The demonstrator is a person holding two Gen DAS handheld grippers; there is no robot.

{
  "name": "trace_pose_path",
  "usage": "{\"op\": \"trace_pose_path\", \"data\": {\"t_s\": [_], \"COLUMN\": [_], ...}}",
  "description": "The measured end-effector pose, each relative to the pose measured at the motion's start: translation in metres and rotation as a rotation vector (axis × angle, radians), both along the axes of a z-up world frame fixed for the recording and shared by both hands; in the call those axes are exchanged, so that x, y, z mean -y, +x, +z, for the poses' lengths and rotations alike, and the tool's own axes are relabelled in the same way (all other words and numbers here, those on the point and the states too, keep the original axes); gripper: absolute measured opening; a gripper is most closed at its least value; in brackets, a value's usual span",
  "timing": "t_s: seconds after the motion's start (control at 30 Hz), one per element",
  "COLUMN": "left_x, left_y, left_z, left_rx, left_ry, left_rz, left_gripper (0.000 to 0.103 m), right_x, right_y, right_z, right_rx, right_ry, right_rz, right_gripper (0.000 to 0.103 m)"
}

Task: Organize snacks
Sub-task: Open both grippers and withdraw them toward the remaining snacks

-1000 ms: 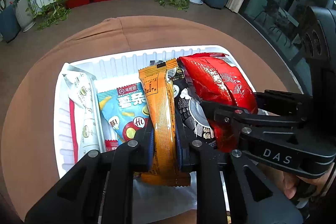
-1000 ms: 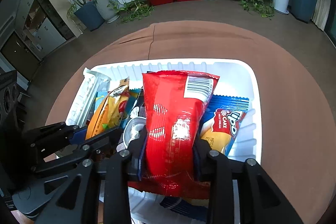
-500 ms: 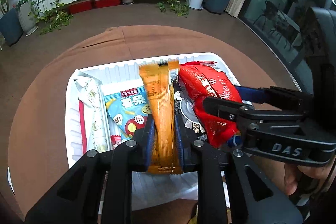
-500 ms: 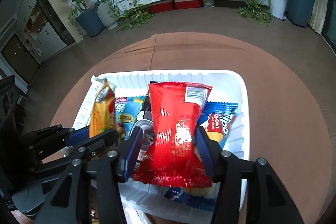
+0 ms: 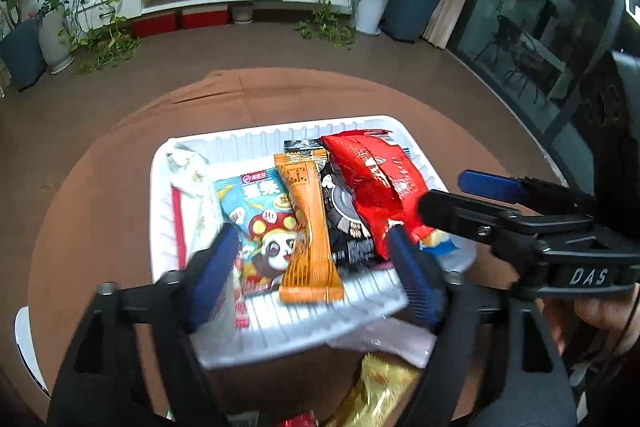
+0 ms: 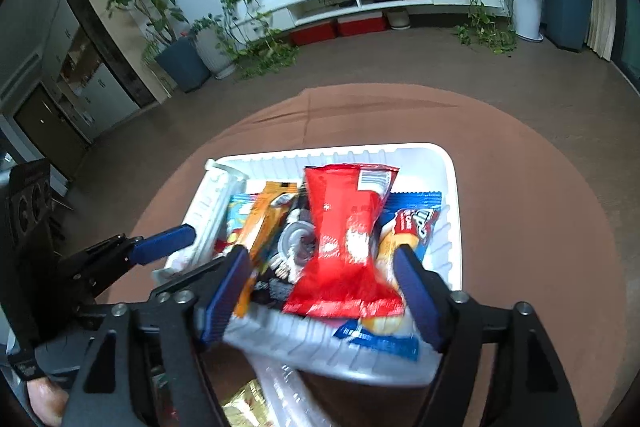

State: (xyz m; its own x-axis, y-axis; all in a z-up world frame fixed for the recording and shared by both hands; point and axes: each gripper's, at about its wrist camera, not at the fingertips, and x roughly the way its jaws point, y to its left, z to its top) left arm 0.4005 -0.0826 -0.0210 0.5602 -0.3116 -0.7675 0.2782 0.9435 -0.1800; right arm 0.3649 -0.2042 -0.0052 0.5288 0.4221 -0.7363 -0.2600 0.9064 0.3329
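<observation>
A white tray [image 5: 280, 131] on the round brown table holds several snack packets. An orange packet [image 5: 310, 227] lies in it between the blue pads of my left gripper [image 5: 310, 259], whose jaws are opening and do not touch it. A red bag [image 6: 344, 247] rests on the other packets between the pads of my right gripper [image 6: 322, 267], which is also opening and clear of the bag. In the left wrist view the right gripper [image 5: 452, 195] reaches in from the right beside the red bag [image 5: 380, 183]. The left gripper [image 6: 188, 259] shows at the left in the right wrist view.
Also in the tray are a blue panda packet [image 5: 256, 211], a black packet [image 5: 344, 211], a white packet [image 5: 192, 187] and a blue-and-red cake packet [image 6: 412, 223]. A gold wrapper [image 5: 376, 391] and a clear plastic bag [image 5: 384, 339] lie in front of the tray. Brown cloth surrounds the tray.
Both grippers opened wide and let go: the left released the orange packet, the right the red bag. Both drew up and back, and the packets now lie in the tray.
</observation>
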Motion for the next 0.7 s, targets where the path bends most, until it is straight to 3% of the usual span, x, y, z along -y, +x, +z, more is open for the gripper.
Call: {"op": "trace_pose_path", "data": {"t_s": [0.17, 0.43, 0.7], "left_x": [-0.017, -0.06, -0.099], "left_y": [-0.036, -0.105, -0.158], "left_z": [0.013, 0.027, -0.021], "left_rx": [0.006, 0.044, -0.054], "left_ry": [-0.028, -0.014, 0.061], "left_rz": [-0.003, -0.019, 0.028], "left_gripper": [0.092, 0.096, 0.096], "right_x": [0.011, 0.025, 0.015], "right_y": [-0.031, -0.102, -0.172], "right_z": [0.005, -0.006, -0.039], "right_rx": [0.017, 0.02, -0.042], "right_ry": [0.044, 0.095, 0.147], "right_rz": [0.005, 0.027, 0.035], "right_gripper": [0.086, 0.089, 0.089]}}
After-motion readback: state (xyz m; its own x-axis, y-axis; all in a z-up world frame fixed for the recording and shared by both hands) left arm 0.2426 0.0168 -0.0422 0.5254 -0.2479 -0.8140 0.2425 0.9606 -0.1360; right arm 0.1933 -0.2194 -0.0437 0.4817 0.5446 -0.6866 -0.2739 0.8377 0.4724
